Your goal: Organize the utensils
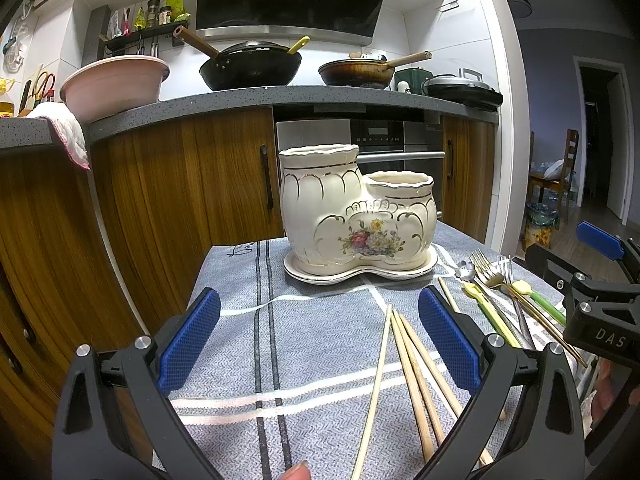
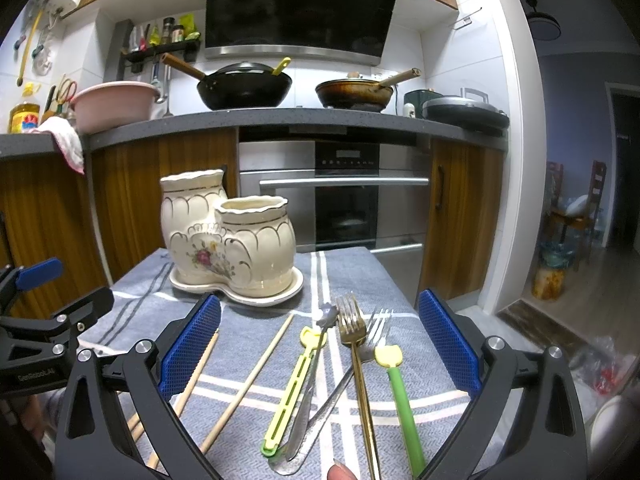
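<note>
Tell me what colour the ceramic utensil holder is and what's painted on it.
Cream ceramic utensil holder with gold trim and a painted flower bouquet; clearest in the left wrist view.

Chopsticks [image 1: 416,380] run off the bottom edge — the gold fork's [image 2: 362,368] handle too, seemingly.

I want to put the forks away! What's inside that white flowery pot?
Nothing sticks out of the cream ceramic two-cup holder. The short cup's visible inner wall is bare; both cups' bottoms are hidden behind their rims.
</note>
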Demonstrator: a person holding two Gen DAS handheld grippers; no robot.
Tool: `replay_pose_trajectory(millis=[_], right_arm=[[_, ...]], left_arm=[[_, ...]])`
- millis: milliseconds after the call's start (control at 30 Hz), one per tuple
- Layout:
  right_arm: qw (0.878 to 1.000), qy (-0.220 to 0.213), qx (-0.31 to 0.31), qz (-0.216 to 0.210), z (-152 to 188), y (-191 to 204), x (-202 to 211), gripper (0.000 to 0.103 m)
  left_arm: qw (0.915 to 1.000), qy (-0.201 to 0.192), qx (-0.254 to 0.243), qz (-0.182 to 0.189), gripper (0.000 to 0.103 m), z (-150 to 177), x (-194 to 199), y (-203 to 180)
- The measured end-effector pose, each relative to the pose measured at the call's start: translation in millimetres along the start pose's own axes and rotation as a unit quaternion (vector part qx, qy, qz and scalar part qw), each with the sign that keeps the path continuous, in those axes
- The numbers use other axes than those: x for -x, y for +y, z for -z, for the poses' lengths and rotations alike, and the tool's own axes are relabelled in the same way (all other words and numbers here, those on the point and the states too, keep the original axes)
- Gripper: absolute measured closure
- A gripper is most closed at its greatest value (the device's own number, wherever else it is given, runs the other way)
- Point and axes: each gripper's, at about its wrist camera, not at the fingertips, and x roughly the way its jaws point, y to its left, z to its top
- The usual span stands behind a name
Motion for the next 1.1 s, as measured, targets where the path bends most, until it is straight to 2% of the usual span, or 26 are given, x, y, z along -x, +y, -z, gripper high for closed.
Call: replay_pose_trajectory(millis=[700,800,1000,1100], right_arm=[[1.0,0.001,0.001,0.0,0.4,0.5,-1.6,0.005],[1.0,-0.003,0.002,-0.002,-0.9,-1.0,-0.4,0.005],[1.0,-0.026,-0.001,-0.012,-18.8,-23.5,12.7,0.005],[1.0,-0.008,-0.007,-0.007,-31.8,-41.8,17.0,0.005]], left_arm=[[1.0,0.006,-0.004,0.001,0.005,3.9,-3.9,-0.1],[0.9999,0.004,-0.008,0.011,0.005,2.2,-2.8,2.9],[0.9995,0.014,-0.012,0.027,0.005,-14.2,0.6,16.0],[0.9985,0.028,-0.038,0.026,0.005,-25.9,2.8,19.3]])
